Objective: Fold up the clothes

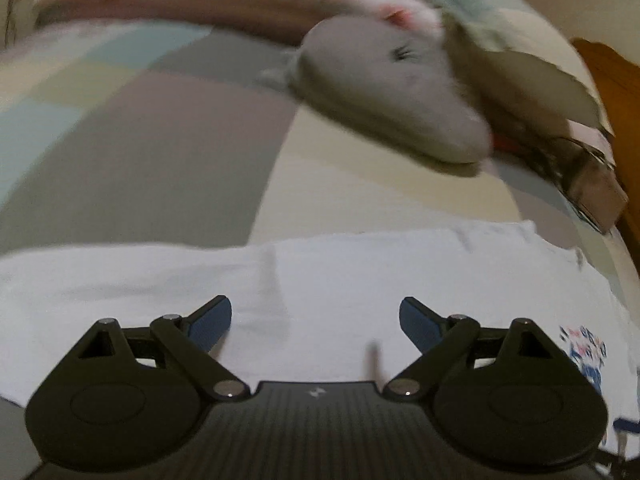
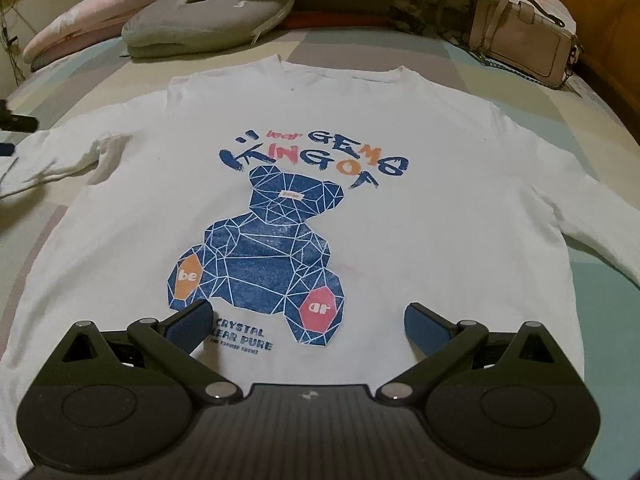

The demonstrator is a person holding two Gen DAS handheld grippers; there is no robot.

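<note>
The white bear shirt (image 2: 304, 168) lies flat on the bed (image 2: 600, 292). The left gripper (image 1: 315, 322) and right gripper (image 2: 308, 320) both hang over it with jaws wide apart, holding nothing.

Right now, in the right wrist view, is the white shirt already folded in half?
No, the white shirt lies spread flat on the bed, bear print face up and both sleeves stretched out.

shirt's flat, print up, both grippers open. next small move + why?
Probably lower the left gripper onto the left sleeve and pinch it. The white shirt lies spread flat with no fold started; both sleeves stick out. The left gripper hovers open over white cloth, holding nothing, while the right gripper hangs open near the hem.
</note>
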